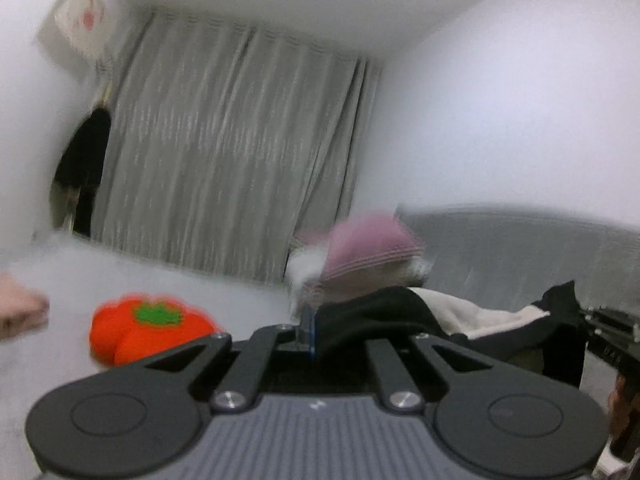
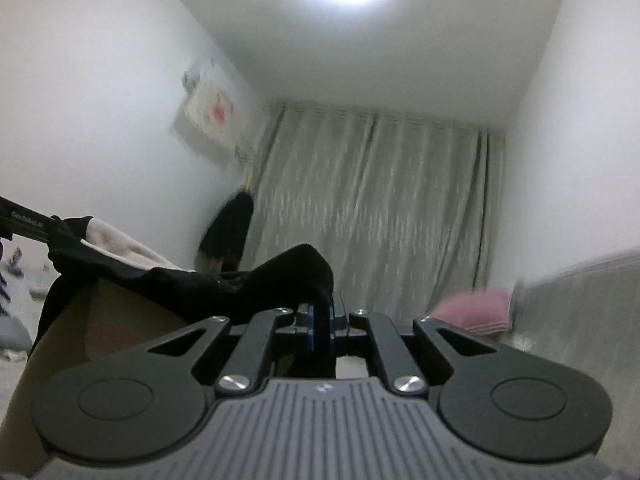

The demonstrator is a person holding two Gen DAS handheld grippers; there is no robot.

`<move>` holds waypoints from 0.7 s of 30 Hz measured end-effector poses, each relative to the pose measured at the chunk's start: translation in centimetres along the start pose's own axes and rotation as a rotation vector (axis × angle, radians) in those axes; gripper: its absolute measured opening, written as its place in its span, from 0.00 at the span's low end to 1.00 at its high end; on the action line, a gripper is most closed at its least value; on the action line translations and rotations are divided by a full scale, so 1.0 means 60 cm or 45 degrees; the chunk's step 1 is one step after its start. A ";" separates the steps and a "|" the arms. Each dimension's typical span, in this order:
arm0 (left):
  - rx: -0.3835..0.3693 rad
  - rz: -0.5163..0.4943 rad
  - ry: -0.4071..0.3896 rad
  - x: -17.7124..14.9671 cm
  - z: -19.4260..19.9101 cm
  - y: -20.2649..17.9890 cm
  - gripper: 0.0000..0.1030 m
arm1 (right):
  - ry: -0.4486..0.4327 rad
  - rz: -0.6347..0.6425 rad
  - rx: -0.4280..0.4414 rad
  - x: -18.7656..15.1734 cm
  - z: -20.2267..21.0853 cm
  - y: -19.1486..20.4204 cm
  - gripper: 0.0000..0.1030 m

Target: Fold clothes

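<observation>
A black garment with a cream fleece lining (image 1: 472, 312) is stretched in the air between my two grippers. My left gripper (image 1: 310, 330) is shut on one edge of its black cloth. In the left wrist view the right gripper (image 1: 600, 330) shows at the right edge, clamped on the far end. In the right wrist view my right gripper (image 2: 320, 320) is shut on a black fold of the garment (image 2: 288, 276), which runs left to the other gripper (image 2: 56, 228). The cream lining (image 2: 120, 248) faces up. Both grippers point about level, toward the curtain.
A grey curtain (image 1: 232, 152) covers the far wall. An orange plush persimmon (image 1: 144, 328) lies on the white bed (image 1: 100, 272). A pink folded cloth (image 1: 368, 248) rests by a grey headboard (image 1: 520, 248). Dark clothing (image 1: 84, 160) hangs at the left wall, and a pale folded item (image 1: 20, 312) lies at the left edge.
</observation>
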State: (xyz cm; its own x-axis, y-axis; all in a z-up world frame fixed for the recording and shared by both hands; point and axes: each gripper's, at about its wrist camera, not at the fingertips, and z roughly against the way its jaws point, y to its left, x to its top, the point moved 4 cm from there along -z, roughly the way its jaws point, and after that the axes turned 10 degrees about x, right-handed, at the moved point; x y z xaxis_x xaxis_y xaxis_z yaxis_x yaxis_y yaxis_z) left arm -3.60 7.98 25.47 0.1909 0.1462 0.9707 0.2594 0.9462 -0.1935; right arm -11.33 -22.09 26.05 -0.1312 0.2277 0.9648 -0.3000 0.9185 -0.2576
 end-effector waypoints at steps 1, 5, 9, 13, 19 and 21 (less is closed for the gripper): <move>0.029 -0.038 0.051 -0.016 -0.031 0.002 0.03 | 0.050 -0.025 0.006 -0.021 -0.018 -0.007 0.06; 0.059 -0.103 0.229 -0.071 -0.128 0.013 0.03 | 0.240 -0.103 0.019 -0.108 -0.093 -0.029 0.06; 0.083 -0.125 0.398 -0.124 -0.211 0.037 0.04 | 0.380 -0.143 0.017 -0.181 -0.147 -0.036 0.06; 0.108 -0.168 0.487 -0.170 -0.244 0.039 0.04 | 0.469 -0.216 0.031 -0.240 -0.182 -0.049 0.06; 0.162 -0.205 0.595 -0.215 -0.295 0.039 0.04 | 0.592 -0.240 0.051 -0.297 -0.223 -0.050 0.07; 0.185 -0.220 0.627 -0.226 -0.323 0.039 0.04 | 0.633 -0.249 0.052 -0.312 -0.235 -0.051 0.07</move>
State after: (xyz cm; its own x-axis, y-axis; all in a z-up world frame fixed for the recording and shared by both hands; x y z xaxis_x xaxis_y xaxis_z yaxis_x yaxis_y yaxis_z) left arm 12.75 2.60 9.10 0.5872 -0.1347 0.7981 0.1991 0.9798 0.0188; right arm 5.35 -24.62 9.50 0.3913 0.1887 0.9007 -0.3121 0.9479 -0.0630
